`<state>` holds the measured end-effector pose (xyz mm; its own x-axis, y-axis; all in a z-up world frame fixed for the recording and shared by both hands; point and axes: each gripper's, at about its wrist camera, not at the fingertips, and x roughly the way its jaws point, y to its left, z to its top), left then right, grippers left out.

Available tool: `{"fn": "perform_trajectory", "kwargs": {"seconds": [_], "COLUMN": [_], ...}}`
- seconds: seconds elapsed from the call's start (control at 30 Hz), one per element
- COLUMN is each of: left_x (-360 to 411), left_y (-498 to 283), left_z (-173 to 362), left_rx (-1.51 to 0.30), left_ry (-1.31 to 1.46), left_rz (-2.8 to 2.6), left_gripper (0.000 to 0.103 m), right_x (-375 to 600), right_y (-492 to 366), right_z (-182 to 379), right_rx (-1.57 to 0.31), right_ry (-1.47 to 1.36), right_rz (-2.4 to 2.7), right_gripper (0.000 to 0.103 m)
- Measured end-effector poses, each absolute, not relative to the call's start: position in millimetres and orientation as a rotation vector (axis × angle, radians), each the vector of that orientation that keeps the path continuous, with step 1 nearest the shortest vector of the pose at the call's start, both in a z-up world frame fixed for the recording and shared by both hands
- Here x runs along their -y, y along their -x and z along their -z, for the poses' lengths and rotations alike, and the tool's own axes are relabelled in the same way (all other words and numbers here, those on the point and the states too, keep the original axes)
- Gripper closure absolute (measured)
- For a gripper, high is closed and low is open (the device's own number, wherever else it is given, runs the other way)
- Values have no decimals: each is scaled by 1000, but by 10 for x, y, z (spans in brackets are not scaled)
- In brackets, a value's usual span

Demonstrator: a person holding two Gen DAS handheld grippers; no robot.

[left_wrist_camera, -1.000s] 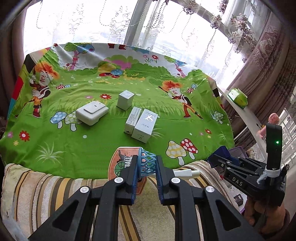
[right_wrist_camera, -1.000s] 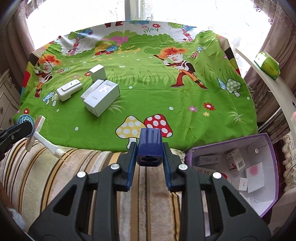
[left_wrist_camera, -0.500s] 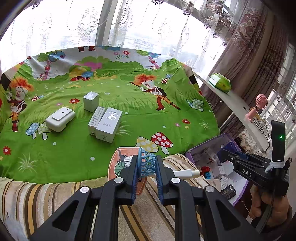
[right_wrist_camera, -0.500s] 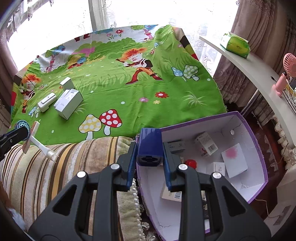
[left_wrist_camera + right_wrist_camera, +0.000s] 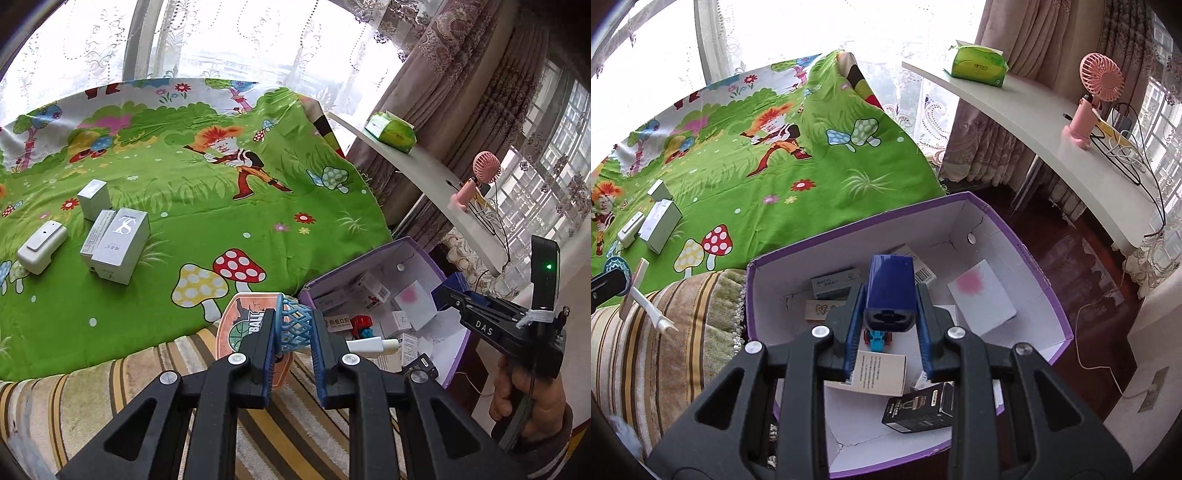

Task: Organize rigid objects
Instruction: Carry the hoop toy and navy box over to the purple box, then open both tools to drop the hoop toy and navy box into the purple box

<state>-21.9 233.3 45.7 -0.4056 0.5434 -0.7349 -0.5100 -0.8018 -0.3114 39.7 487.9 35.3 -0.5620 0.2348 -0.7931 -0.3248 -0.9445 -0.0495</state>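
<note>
The right gripper (image 5: 888, 314) was clamped on a blue block (image 5: 891, 286), long axis pointing away, above the purple box (image 5: 1030, 258). The left gripper (image 5: 293, 328) pinched a toy hoop (image 5: 291, 323) beside that box, with small cartons (image 5: 982, 295) cluttering its floor.

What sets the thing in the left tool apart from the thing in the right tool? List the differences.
The toy basketball hoop in the left tool is an open light-blue net on an orange printed backboard; the dark blue block in the right tool is solid and plain. The hoop hangs over the striped cushion; the block hangs over the open purple box. Both are clamped between shut tool fingers.
</note>
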Motion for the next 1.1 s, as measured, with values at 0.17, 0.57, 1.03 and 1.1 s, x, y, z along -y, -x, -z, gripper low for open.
{"fn": "perform_trajectory", "kwargs": {"seconds": [0.17, 0.57, 1.03, 1.1], "left_x": [-2728, -3442, -3409, -3404], "left_y": [158, 140, 174, 170], "left_z": [-396, -317, -354, -358], "left_rx": [-19, -133, -112, -112], "left_ry": [1176, 1172, 1173, 1171], "left_rz": [-2132, -2043, -2074, -2072], "left_gripper": [85, 83, 53, 53], "right_x": [-5043, -5231, -5195, -5171], "right_y": [-476, -523, -535, -527], "right_z": [-332, -317, -425, -439], "right_rx": [-141, -145, -103, -92], "right_ry": [1229, 1182, 1126, 1124], "right_rz": [-2480, -2452, -2461, -2463], "right_gripper": [72, 72, 45, 43]}}
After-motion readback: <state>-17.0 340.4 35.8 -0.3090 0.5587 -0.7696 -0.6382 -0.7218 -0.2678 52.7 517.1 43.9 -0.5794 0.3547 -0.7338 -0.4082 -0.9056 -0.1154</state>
